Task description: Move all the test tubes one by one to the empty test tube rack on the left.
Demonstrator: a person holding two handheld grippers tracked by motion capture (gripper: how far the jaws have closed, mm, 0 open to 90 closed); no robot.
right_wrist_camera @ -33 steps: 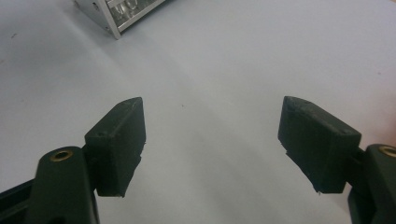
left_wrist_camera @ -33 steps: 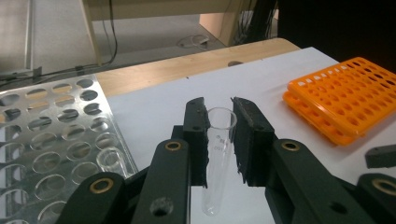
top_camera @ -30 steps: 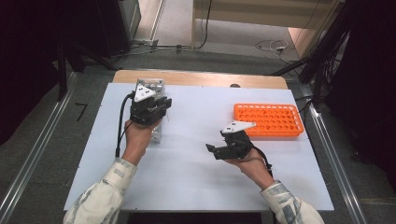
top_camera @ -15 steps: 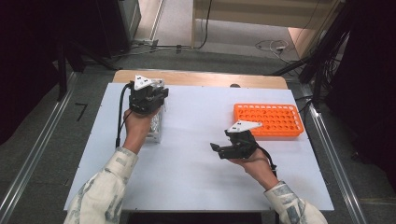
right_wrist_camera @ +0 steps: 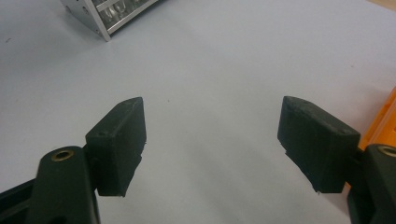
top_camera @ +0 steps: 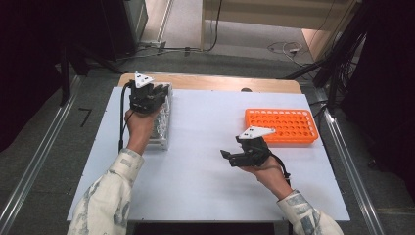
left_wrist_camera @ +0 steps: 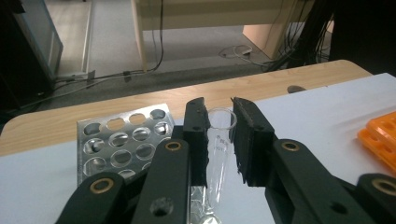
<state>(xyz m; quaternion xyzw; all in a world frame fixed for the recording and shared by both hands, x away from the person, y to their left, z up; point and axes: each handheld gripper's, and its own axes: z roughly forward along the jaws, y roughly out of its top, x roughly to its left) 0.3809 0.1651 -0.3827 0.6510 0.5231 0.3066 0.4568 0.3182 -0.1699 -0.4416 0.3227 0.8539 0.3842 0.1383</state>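
Observation:
My left gripper [left_wrist_camera: 219,105] is shut on a clear glass test tube [left_wrist_camera: 218,144] and holds it upright at the edge of a metal rack [left_wrist_camera: 121,140] with round holes. In the high view the left gripper [top_camera: 159,93] is over the far end of that metal rack [top_camera: 160,129] at the table's left. The right gripper [top_camera: 226,156] hovers low over the white table right of centre, jaws wide open and pointing left, nothing between them. In the right gripper view, that gripper [right_wrist_camera: 212,121] faces bare table.
An orange tube rack [top_camera: 281,125] with several empty holes lies at the right, just beyond the right hand; its edge [right_wrist_camera: 385,121] shows beside the right jaw. A wooden strip [top_camera: 220,83] borders the white tabletop [top_camera: 205,186] at the far side. Cables lie on the floor beyond.
The left gripper has moved away from the person toward the rack's far end. The right gripper has drifted slightly nearer and to the right, still open.

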